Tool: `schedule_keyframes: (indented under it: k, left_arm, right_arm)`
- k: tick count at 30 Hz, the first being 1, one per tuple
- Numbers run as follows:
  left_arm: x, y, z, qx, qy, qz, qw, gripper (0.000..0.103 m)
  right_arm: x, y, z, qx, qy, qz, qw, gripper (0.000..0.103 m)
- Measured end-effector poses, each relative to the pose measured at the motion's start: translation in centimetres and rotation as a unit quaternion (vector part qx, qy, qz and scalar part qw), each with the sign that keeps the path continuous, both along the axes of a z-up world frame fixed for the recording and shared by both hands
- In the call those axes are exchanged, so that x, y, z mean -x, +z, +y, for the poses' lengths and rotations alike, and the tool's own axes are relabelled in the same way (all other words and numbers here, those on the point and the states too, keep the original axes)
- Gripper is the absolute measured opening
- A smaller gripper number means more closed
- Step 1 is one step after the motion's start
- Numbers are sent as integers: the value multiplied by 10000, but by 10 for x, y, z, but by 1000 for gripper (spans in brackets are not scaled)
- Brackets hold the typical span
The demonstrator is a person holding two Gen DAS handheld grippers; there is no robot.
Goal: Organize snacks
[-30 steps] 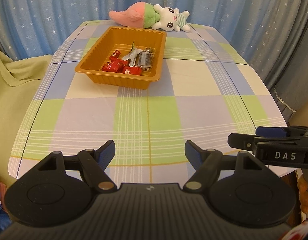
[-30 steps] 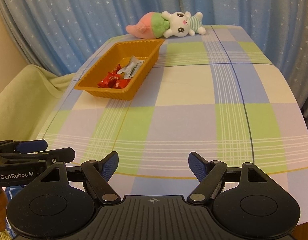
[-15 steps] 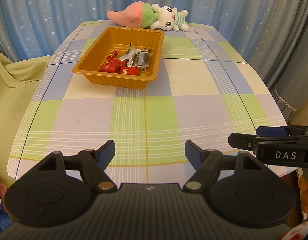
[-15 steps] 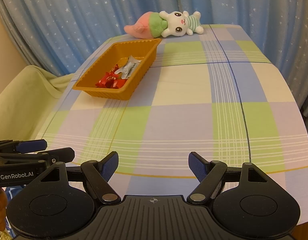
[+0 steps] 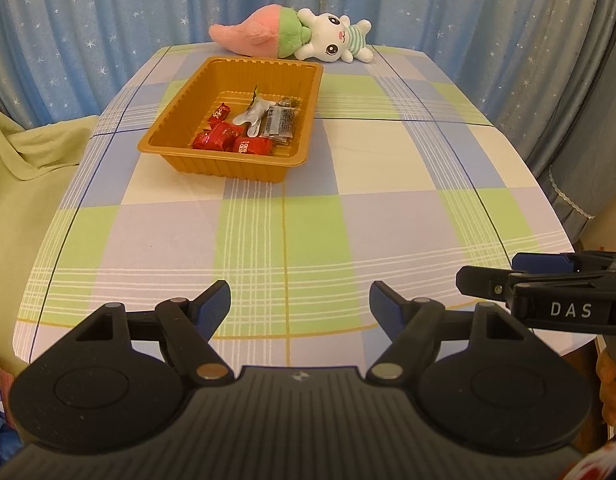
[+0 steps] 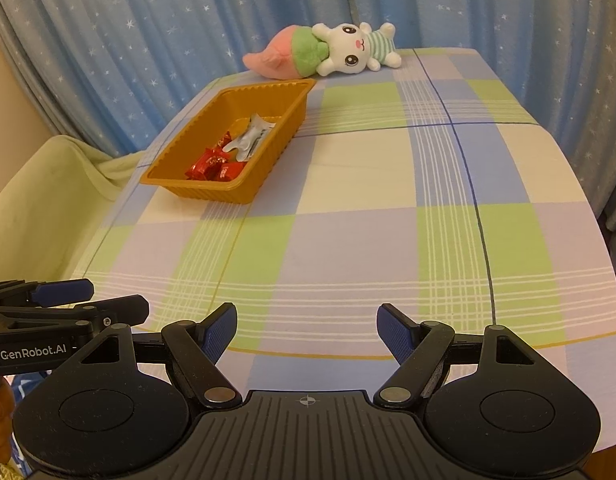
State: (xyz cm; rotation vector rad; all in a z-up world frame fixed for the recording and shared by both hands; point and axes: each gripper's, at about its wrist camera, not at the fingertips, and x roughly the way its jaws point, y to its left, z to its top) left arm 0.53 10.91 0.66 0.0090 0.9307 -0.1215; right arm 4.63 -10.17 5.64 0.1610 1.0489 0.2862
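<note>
An orange plastic tray (image 5: 195, 100) stands on the far left part of the table and also shows in the right wrist view (image 6: 195, 120). It holds red wrapped candies (image 5: 223, 136) and silver and clear snack packets (image 5: 267, 118). My left gripper (image 5: 299, 308) is open and empty over the table's near edge, far from the tray. My right gripper (image 6: 306, 328) is open and empty, side by side with the left one. Each gripper shows at the edge of the other's view.
A plush rabbit with a pink and green carrot (image 5: 291, 38) lies at the table's far edge, behind the tray. The table has a checked cloth (image 5: 348, 220). Blue star curtains hang behind. A green cloth-covered seat (image 5: 23, 184) is at the left.
Both grippers have drawn back and slightly left, so the tray and plush sit a little farther off in view. The jaws stay open.
</note>
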Motion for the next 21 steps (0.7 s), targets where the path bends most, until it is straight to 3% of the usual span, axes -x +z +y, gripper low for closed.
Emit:
schedule_keyframes:
  k: [21]
  left_arm:
    - [5, 2, 0, -31, 51, -29, 10000, 75]
  right_arm:
    - [1, 0, 0, -24, 25, -12, 10000, 77]
